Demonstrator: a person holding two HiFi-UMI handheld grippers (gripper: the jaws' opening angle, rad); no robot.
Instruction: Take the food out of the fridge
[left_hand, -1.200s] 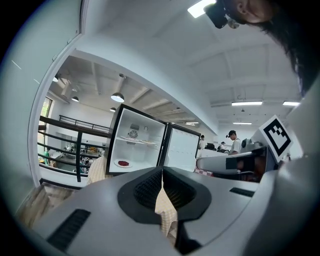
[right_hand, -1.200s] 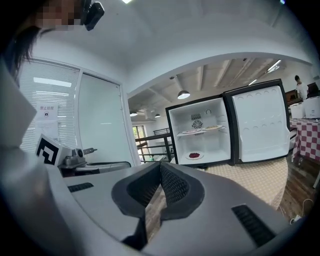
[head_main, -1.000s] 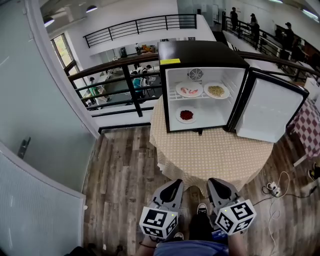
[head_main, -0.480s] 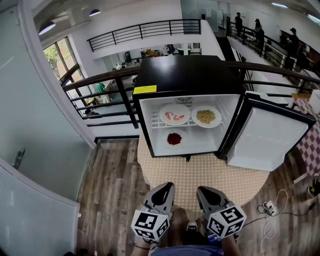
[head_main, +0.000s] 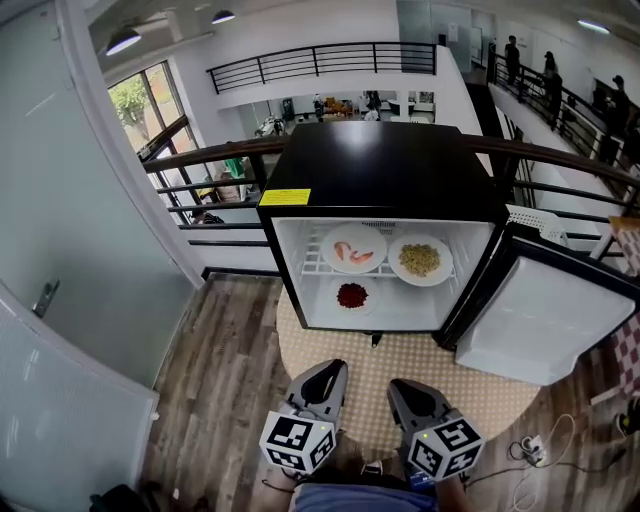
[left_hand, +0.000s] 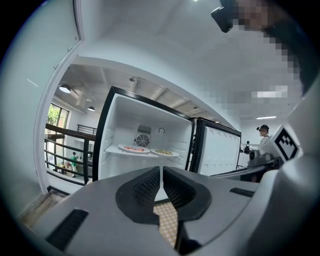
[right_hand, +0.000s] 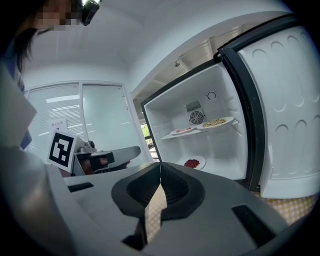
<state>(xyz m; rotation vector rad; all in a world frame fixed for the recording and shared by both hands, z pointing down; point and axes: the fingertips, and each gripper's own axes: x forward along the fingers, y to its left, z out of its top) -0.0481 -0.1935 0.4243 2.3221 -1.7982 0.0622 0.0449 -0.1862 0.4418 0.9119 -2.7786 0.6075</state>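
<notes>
The fridge (head_main: 385, 165) fills far more of my head view than it did a second ago. Then it sat small at the far side of the counter (head_main: 430, 372); now I am right at the counter's near edge, looking almost straight into it. Its door (head_main: 545, 320) hangs wide open to the right, so nothing needs opening.

My claws have come along with me and changed nothing else. The left claw (head_main: 333, 367) and right claw (head_main: 400, 385) sit low in front of me, side by side, both aimed at the fridge. In its own view the left claw (left_hand: 160, 170) has its jaws pressed together with nothing between them. The right claw (right_hand: 160, 167) is the same, shut on nothing.

All the food is inside, each portion on a white plate. The pink food (head_main: 354, 249) and yellow food (head_main: 420, 259) lie side by side on the wire shelf (head_main: 315, 268), pink to the left. The red food (head_main: 352, 295) is below them on the fridge floor, under the pink.

So I take the approach to be nearly done and the taking out not yet begun. I judge I must spread a claw before reaching in, and the red food looks the easiest to reach first.
</notes>
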